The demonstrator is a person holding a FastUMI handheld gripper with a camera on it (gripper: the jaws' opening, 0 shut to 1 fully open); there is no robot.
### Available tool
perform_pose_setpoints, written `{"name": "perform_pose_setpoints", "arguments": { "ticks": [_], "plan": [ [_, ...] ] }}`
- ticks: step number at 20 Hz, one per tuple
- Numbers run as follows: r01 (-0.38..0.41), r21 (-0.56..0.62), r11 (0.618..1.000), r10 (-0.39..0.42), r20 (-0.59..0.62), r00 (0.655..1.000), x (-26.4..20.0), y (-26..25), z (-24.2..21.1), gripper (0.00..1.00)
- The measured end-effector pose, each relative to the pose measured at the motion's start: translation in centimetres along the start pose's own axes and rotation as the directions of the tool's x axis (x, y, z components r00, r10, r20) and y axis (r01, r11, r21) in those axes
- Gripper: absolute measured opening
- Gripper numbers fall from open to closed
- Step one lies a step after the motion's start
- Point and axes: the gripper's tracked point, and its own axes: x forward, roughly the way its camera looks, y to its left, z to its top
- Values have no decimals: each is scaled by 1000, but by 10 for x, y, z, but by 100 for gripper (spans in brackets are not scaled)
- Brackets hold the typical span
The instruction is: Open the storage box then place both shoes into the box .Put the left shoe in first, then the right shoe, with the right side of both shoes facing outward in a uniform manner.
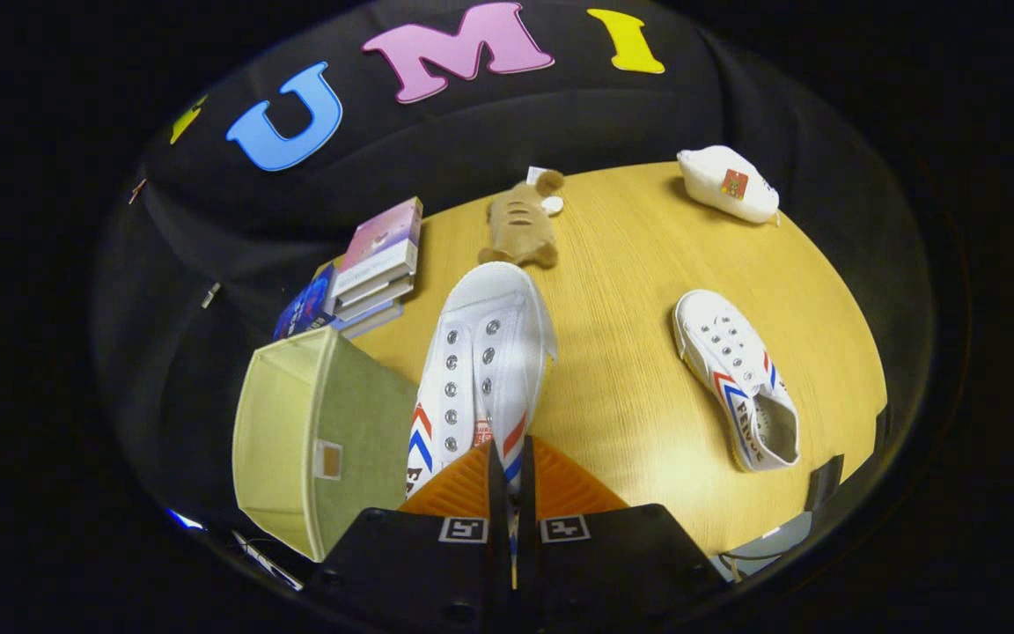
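Gripper (pixel 507 467) clamps shoe (pixel 482 370), beside storage box (pixel 313 440).

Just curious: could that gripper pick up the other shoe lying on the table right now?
Probably not yet. The gripper is shut on a shoe, so its fingers are occupied. The other shoe lies apart on the bare table, nothing blocking it.

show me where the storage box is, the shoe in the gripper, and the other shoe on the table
storage box (pixel 362 423): gripper view, on its green side wall.
held shoe (pixel 485 352): gripper view, on its laced top; gripper (pixel 511 480) fingers clamp its rear.
other shoe (pixel 727 357): gripper view, on its eyelet area.
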Motion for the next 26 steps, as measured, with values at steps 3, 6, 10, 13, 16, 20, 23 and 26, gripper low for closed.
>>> {"name": "perform_pose_setpoints", "arguments": {
  "ticks": [3,6,10,13,16,20,23,26],
  "plan": [
    [-35,19,999,34,54,998,-34,36,17,7],
    [-71,35,997,68,69,995,-52,79,19,7],
    [-133,25,991,132,45,990,-53,141,9,7],
    [-159,18,987,159,2,987,-38,180,-7,7],
    [-182,50,982,184,-51,982,-22,212,-27,7],
    [-188,8,982,188,-109,976,4,238,-53,7],
    [-191,4,982,190,-142,971,27,252,-68,7],
    [-160,5,987,159,-164,974,51,256,-80,7]
  ]
}}
